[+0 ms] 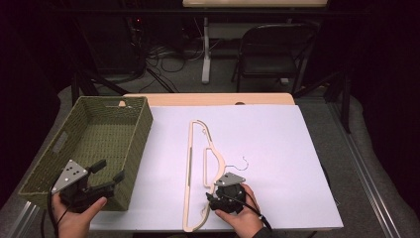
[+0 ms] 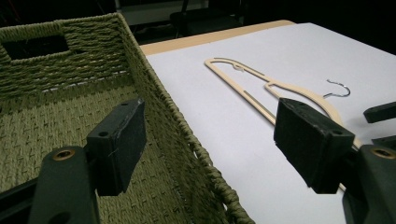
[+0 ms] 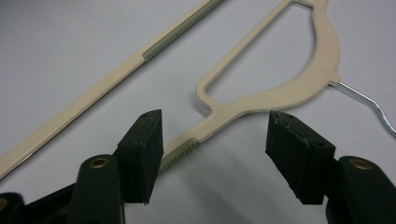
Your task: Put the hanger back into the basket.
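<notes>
Right hand-held gripper [image 3: 212,135] wide open over hanger [image 1: 190,173] (long axis near-to-far on worktop [image 1: 277,148], hook [image 1: 241,163] pointing right).

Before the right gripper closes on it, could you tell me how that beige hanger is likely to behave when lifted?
The hanger looks like thin flat plastic, so probably light and fairly stiff. It is long, and the open right gripper straddles one arm near the neck, so the far end may sag or swing. Its ribbed strip should help against slipping.
</notes>
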`<state>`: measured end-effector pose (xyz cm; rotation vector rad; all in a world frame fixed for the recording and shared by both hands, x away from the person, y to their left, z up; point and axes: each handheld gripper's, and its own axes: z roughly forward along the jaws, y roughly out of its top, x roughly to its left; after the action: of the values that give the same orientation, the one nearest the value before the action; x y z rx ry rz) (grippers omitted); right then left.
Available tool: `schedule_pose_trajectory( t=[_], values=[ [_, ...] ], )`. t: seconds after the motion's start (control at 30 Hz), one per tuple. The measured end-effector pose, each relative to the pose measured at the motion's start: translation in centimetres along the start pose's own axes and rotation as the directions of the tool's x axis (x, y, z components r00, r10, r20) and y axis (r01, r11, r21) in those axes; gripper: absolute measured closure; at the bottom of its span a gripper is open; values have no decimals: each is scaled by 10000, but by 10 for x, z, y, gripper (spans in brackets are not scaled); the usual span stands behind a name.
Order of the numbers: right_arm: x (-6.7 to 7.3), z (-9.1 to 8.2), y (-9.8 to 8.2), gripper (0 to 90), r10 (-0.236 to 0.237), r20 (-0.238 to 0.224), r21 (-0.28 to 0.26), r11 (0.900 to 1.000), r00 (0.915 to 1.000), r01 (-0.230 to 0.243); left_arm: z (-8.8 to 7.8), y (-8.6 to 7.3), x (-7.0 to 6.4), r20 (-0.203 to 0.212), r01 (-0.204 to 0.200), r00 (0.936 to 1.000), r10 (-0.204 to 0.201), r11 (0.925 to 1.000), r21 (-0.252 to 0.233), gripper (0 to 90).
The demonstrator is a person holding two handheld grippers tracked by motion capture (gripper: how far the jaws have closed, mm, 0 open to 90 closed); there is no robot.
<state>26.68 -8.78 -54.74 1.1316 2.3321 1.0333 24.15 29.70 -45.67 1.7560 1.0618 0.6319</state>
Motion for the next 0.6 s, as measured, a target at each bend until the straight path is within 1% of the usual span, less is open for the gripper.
schedule_pose_trajectory(
  t=[0.03, 0.1, 0.17, 0.2, 0.23, 0.27, 0.33, 0.37, 0.4, 0.43, 0.47, 0.5, 0.53, 0.6],
  values=[
    [1, 3, 0, 366, 23, -40, -129, 9999, 10000, -23, 0, 0, 0, 9, 3, 10000, -3, 10000, -7, 256],
    [3, 4, 1, 363, -103, -78, 159, 9998, 9999, 105, 0, 0, -1, 28, -16, 10000, 16, 10000, 4, 256],
    [6, 8, 0, 364, -172, -12, 100, 9998, 9999, 172, 1, 0, -1, 26, -16, 10000, 16, 10000, -10, 256],
    [7, 8, 1, 363, -223, 20, 295, 9993, 9997, 222, 1, 0, 0, 42, -26, 10000, 26, 10000, -4, 256],
    [8, 10, 0, 363, -185, 0, 209, 9996, 9998, 185, 1, 0, 0, 41, -19, 10000, 20, 10000, -7, 256],
    [9, 10, 0, 363, -272, 25, 369, 9990, 9996, 271, 0, 0, 0, 39, -17, 10000, 17, 10000, -3, 255],
    [10, 10, 0, 363, -392, -13, 388, 9985, 9992, 392, 0, 0, -1, 39, 14, 10000, -14, 10000, -31, 256],
    [10, 9, 1, 364, -447, 77, 669, 9968, 9990, 441, 0, 0, -1, 36, 16, 10000, -16, 10000, -35, 256],
    [11, 10, 0, 364, -396, 74, 389, 9985, 9992, 393, 0, 0, -1, 40, 10, 10000, -10, 10000, -35, 255],
    [11, 11, -1, 364, -385, 79, 288, 9989, 9992, 382, 0, 0, -1, 40, 0, 10000, 0, 10000, -40, 256],
    [11, 12, -1, 365, -398, 132, 327, 9987, 9991, 394, 0, 0, -1, 44, -7, 10000, 7, 10000, -40, 256],
    [11, 11, -1, 366, -417, 175, 535, 9977, 9990, 407, 0, 0, -1, 39, -36, 10000, 36, 10000, -42, 256],
    [10, 11, -1, 365, -441, 211, 591, 9973, 9988, 428, 0, 0, -1, 37, -40, 10000, 40, 10000, -40, 255],
    [10, 12, -2, 365, -344, 169, 550, 9979, 9993, 335, 0, 0, -1, 25, -30, 10000, 30, 10000, -46, 256]
  ],
)
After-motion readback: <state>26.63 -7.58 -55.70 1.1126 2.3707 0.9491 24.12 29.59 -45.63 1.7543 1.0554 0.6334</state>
